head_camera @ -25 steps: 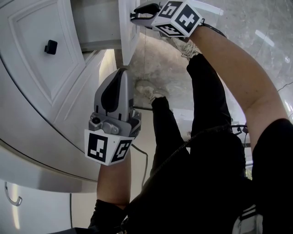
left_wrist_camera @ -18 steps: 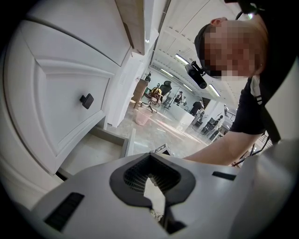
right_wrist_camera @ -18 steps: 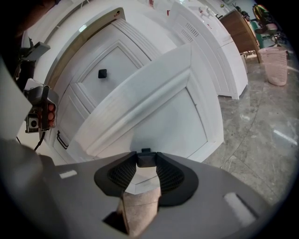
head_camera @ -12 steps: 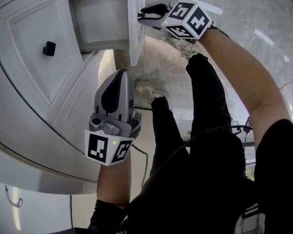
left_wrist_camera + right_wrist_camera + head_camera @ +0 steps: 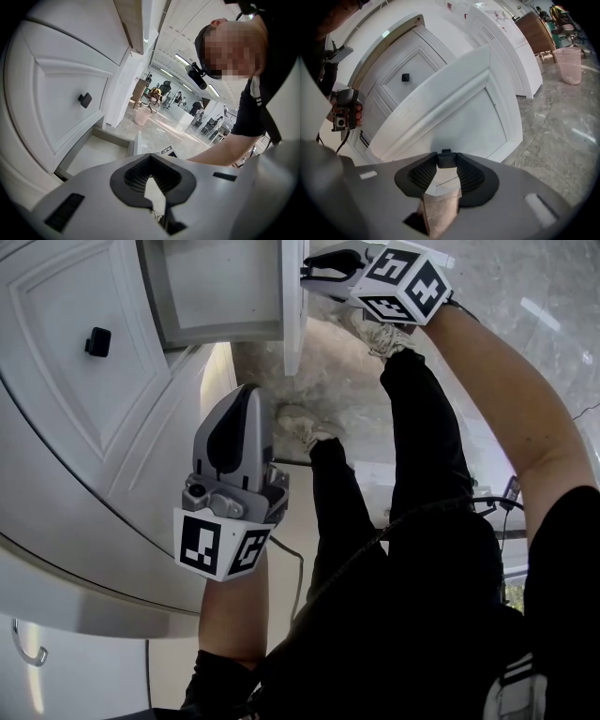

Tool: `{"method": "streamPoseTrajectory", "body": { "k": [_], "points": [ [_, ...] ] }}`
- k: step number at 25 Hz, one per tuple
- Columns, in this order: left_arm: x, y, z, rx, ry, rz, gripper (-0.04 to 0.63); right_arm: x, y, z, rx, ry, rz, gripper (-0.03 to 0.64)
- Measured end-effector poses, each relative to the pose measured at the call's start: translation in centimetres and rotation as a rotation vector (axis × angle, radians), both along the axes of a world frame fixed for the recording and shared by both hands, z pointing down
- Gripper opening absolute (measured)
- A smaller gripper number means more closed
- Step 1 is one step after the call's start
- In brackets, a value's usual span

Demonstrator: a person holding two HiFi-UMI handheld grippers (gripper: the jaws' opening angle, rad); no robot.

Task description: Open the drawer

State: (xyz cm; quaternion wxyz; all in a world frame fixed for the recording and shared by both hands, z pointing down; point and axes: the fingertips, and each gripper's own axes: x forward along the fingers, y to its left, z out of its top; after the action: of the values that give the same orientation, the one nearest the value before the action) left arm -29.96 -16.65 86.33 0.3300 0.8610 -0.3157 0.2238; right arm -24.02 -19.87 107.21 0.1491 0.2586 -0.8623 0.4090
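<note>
right gripper [image 5: 446,161]: jaws clamped on the small black knob [image 5: 446,158] of the drawer, one ribbed pad on each side of it.
knob: right at the jaw tips, fixed to the middle of the drawer front.
drawer front [image 5: 454,112]: white framed panel straight ahead of the right gripper, filling the middle of the right gripper view and standing clear of the cabinet behind it.
drawer [image 5: 225,287]: pulled out. Its pale inside lies open at the top of the head view, with the front panel at its right end, against the right gripper.
left gripper [image 5: 246,399]: jaws closed together with nothing between them. It is held in the air below the drawer in the head view, apart from it.
cabinet door [image 5: 66,399]: white and panelled, with a square black handle [image 5: 97,340], left of the drawer.
floor [image 5: 347,381]: grey marbled stone beneath the drawer front.
bin [image 5: 569,63]: pink, well apart on the floor.
</note>
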Motion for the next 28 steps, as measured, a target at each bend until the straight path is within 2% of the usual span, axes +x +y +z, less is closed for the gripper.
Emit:
{"method": "streamPoseTrajectory", "body": {
  "k": [23, 28],
  "points": [
    [-0.13, 0.69, -0.36, 0.003, -0.001, 0.002, -0.009, 1.16, 1.09, 0.06, -0.015, -0.029, 0.033, 0.130],
    [-0.65, 1.00, -0.72, 0.008, -0.005, -0.006, -0.009, 1.16, 0.93, 0.17, -0.032, -0.056, 0.066, 0.132]
  ]
}}
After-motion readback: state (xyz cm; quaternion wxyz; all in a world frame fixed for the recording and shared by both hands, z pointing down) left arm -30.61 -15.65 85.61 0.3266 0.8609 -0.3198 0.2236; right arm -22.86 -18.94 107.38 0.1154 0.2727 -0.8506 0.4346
